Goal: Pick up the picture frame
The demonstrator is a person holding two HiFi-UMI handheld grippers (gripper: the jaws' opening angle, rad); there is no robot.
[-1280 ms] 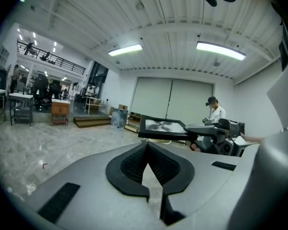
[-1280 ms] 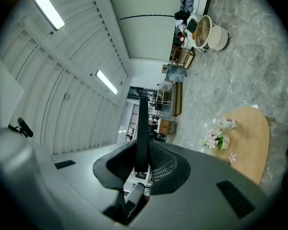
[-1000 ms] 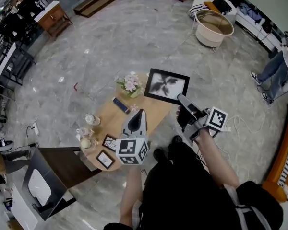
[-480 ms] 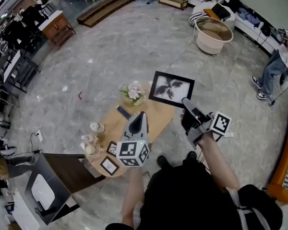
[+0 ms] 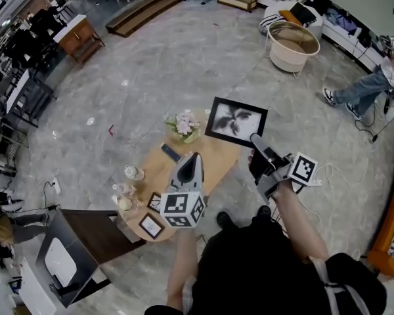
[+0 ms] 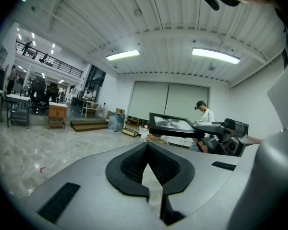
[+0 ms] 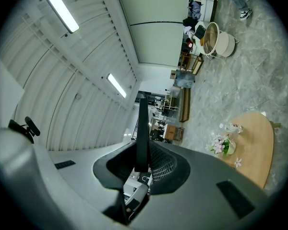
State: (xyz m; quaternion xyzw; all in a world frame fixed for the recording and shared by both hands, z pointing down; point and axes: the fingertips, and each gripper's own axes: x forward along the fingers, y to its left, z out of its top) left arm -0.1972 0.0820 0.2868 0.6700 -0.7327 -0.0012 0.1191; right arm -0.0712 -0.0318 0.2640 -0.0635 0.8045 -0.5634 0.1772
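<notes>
Not much is changing over the last second. The right gripper (image 5: 255, 138) is still clamping the frame (image 5: 236, 121) by its near edge. The frame is hanging in the air, roughly flat and picture side up, above and just past the far end of the table (image 5: 213, 157). It's sitting at about the same spot relative to the table and the flowers (image 5: 186, 125) as a second ago. The small shift in the head view is looking like camera drift, not hand motion. In the right gripper view the frame is showing edge-on as a dark bar running straight between the pads, with both pads pressing on it, so the grip is holding. The left gripper (image 5: 193, 156) is idling over the table's near side, jaws closed tip to tip with nothing between them. The only real mover is the bystander (image 5: 371, 87) at far right, stepping along well clear of us. The small frames (image 5: 150, 226) at the table's near-left end are lying untouched. My read is that the pickup is effectively done and we're just holding the lift. I'm watching the single-edge pinch on a wide flat frame, since it could droop or twist if the hand swings.
</notes>
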